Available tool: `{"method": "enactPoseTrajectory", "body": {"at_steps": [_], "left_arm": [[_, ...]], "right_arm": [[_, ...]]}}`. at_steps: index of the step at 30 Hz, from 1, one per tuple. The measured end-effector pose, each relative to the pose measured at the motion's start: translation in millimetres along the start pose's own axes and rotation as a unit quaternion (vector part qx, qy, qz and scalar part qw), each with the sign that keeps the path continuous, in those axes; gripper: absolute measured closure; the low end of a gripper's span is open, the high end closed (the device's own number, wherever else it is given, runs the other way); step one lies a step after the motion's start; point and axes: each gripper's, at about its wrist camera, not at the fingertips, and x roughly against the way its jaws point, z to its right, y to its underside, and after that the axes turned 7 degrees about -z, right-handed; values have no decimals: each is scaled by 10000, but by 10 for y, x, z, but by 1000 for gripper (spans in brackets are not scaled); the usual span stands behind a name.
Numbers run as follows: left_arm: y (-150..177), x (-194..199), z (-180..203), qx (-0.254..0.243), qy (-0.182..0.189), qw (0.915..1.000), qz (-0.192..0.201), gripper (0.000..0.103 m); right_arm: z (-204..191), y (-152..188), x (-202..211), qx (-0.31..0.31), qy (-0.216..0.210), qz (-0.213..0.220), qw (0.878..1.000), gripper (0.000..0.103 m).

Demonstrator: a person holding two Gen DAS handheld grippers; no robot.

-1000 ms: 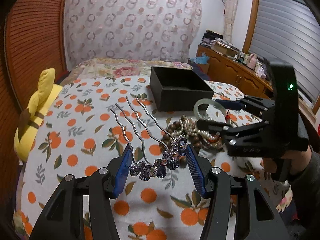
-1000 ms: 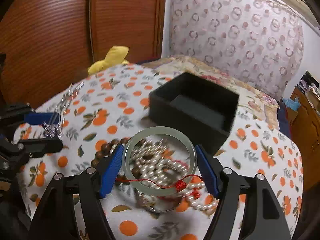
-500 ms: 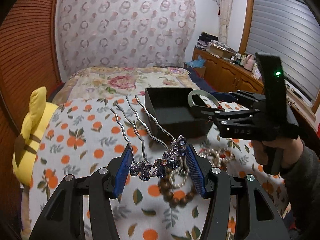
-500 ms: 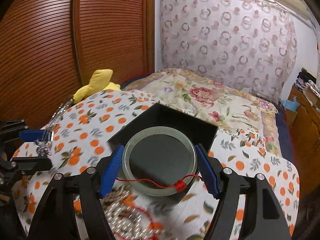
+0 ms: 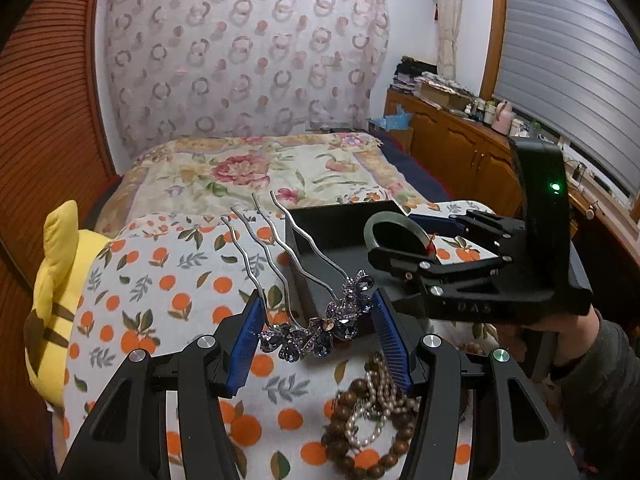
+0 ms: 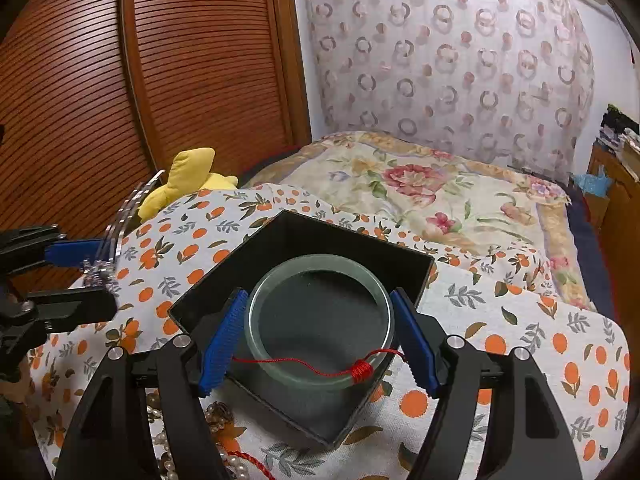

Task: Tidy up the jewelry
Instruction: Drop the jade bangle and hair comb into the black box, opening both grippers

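over the open black box (image 6: 404, 268), the right gripper (image 6: 318, 338) clamps a pale green bangle (image 6: 320, 376) between its blue pads (image 6: 222, 338), the ring lying flat and level with a red thread (image 6: 360, 370) wound round its near edge. the box sits on a white cloth printed with oranges (image 6: 540, 344), its dark floor visible through the bangle. to the left, the left gripper (image 5: 316, 330) is closed on the jewelled purple head of a three-pronged silver hair comb (image 5: 316, 328), whose wavy prongs reach forward past the near left wall of the box. just below that gripper a tangle of brown wooden beads and pearl strands (image 5: 368, 424) lies on the cloth. a sleeved hand (image 5: 568, 340) holds the right gripper's handle. a yellow plush toy (image 5: 52, 304) rests at the cloth's left edge, beside a floral bedspread (image 5: 248, 176).
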Motion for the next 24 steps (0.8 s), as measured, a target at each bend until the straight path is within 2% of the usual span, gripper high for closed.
{"method": "enactPoseTrajectory", "body": {"at_steps": [4,13,23,24], "left_arm": [[-91,-94,4,-23,-39,10000,-60,51],[-325,-375,121,-226,28,9995,-229,51],[-380,-698,331,-499,-5,9975,-502,50],[-385,-701,331,-501,-21,9974,-509,47]], "right_arm": [[5,-9,49,13,-37,80,10000,22],[295,64,248,-350,551,224,9976,22],[572,110,323,-790,643,326,9943,22],[571,109,325,-795,646,326,9942,22]]}}
